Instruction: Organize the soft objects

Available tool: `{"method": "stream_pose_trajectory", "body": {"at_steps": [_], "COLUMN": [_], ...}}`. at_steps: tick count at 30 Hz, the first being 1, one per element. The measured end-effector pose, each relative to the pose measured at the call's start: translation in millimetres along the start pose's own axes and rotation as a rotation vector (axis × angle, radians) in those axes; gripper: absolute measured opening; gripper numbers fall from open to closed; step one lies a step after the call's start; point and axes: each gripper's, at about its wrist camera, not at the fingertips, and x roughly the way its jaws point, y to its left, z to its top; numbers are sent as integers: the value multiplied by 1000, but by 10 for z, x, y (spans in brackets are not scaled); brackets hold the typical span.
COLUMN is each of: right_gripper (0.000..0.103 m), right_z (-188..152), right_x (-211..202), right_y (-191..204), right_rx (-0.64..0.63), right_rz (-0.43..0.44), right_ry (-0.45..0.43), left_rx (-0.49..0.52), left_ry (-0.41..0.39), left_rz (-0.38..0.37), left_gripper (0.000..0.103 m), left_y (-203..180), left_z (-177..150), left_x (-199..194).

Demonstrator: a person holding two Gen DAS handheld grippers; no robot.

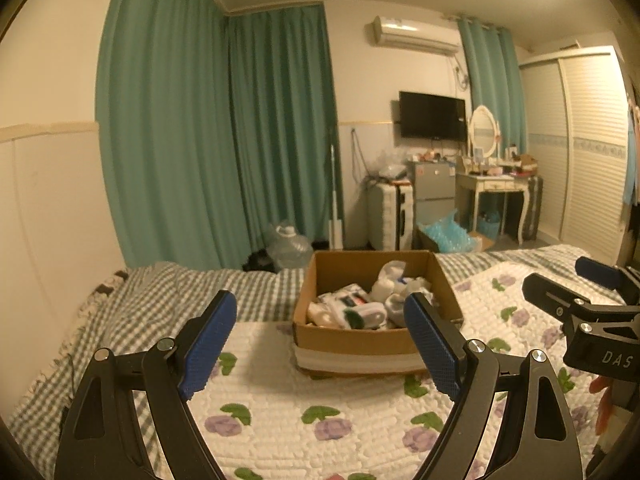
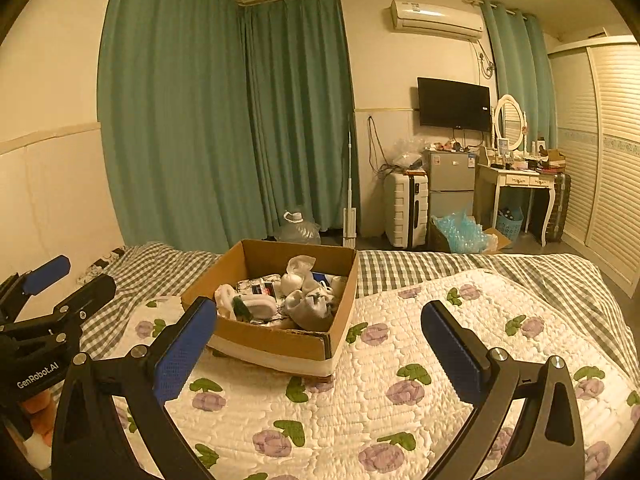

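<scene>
- Blue rubber pads line both tools: the left tool [image 1: 320, 344] stands wide apart and holds nothing, and the right tool [image 2: 320, 356] is also spread wide and empty.
- Both tools hang above the flowered quilt [image 2: 400, 400] on the bed, side by side, and they point toward the cardboard box [image 2: 280, 344].
- Inside this box lies a loose pile of socks [image 2: 280, 300], white and grey, some rolled and some flat; no sock shows on the quilt around it.
- This scene fits two stages, I think: the socks wait in the box to be sorted, or they were all gathered there.
- For any grasp in the box, a good way is to come from above, to close on only one roll at its thick middle, and to keep the pads away from the cardboard wall.
- Soft cloth can drag its neighbours, so a slow lift is safer.
- Beyond the bed stand green curtains [image 1: 240, 128].
</scene>
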Motion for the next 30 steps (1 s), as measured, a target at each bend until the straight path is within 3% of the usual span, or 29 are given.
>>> {"method": "stream_pose_trajectory", "body": {"at_steps": [30], "right_gripper": [103], "right_z": [-21], "right_x": [7], "right_y": [-8], "right_rx": [9], "right_rz": [-3], "right_ry": [10], "left_rx": [13], "left_ry": [1], "left_rz": [-9], "left_gripper": [87], "left_y": [31], "left_z": [-28], "left_x": [31]}}
